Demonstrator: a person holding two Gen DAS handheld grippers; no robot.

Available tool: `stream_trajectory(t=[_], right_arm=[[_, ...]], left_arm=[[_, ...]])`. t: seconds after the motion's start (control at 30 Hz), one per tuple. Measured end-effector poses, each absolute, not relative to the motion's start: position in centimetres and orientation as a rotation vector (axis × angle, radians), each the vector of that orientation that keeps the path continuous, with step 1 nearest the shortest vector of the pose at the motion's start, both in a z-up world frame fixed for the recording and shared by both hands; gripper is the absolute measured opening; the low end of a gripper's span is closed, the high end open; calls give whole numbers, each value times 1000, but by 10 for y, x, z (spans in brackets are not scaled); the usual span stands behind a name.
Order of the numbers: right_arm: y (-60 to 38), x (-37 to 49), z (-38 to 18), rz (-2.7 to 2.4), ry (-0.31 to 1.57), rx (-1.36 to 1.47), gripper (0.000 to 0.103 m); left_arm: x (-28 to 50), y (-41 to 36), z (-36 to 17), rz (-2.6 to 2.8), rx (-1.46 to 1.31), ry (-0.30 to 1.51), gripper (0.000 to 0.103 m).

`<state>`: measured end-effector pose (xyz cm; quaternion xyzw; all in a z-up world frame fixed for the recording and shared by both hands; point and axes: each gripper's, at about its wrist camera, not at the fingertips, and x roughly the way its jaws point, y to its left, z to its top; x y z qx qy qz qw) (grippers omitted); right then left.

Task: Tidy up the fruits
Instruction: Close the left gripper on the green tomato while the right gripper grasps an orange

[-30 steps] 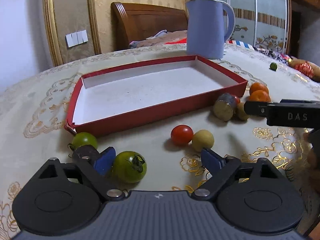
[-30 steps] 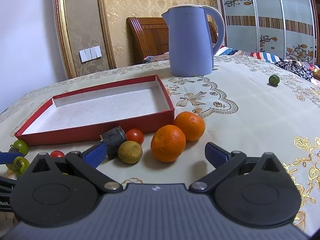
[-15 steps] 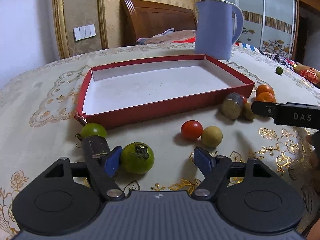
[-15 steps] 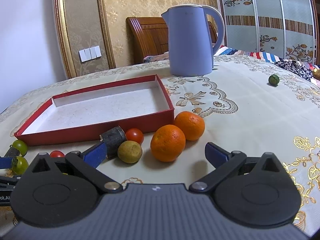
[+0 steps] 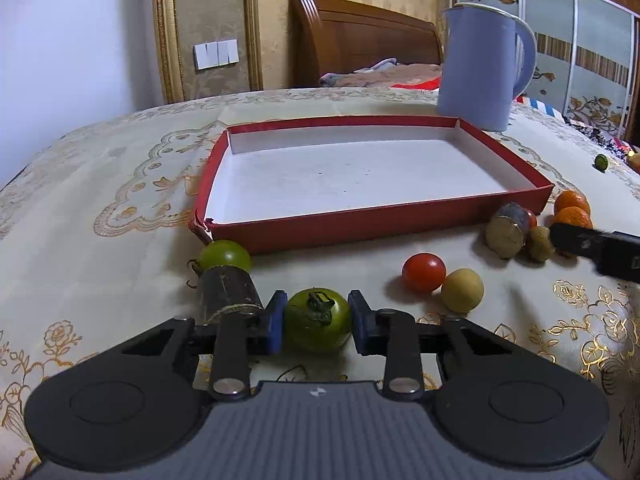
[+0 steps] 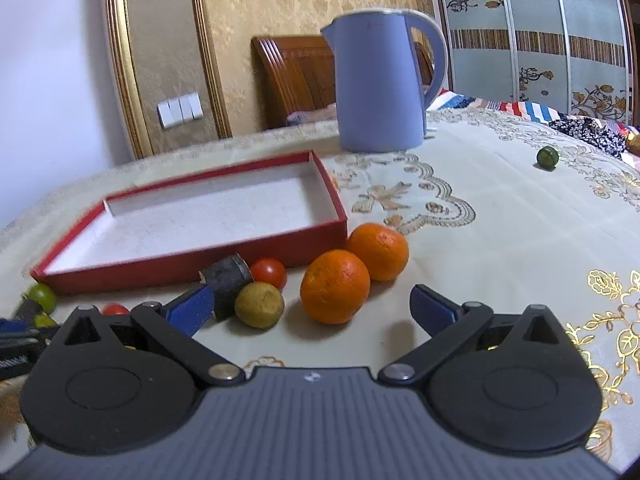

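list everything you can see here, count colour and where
box: 1, red outside, white inside, nothing in it, mid table
kettle: 1, pale blue, behind the box
oranges: 2, orange, touching, off the box's right front corner
red tomatoes: 2, one in front of the box, one by the right corner
green tomatoes: 2, one between the left tongs' pads, one at the box's left corner
yellowish round fruits: 2, front of the box
dark cylinders: 2, near each front corner
small green fruit: 1, far right
tablecloth: 1, cream and gold
left tongs: just closed on a green tomato
right tongs: open, holding nothing
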<state>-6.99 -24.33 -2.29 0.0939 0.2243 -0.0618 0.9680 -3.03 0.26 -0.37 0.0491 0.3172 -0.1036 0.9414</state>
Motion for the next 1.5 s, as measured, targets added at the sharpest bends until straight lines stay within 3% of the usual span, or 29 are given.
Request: stream_trajectory(t=[0.6,0.67,0.83,1.33,1.5], right_arm=[[-296,-95,-26,-152,525,138,103],[-297,-89,-22,-157,525,115,91],[-292,-75,-18,-70,547,112,87],[-277,-41,-21,-8,594,155,46],[-273,-36,-23,-18,613,161,44]], left_arm=[[-22,-3,-6,-261,31,627,32],[-23,-3,-7,-261,39,622,32],[-23,-4,-7,-261,43,617,32],[-23,-1,-7,-267,36,616,32],[-24,-2,-7,-267,39,614,32]])
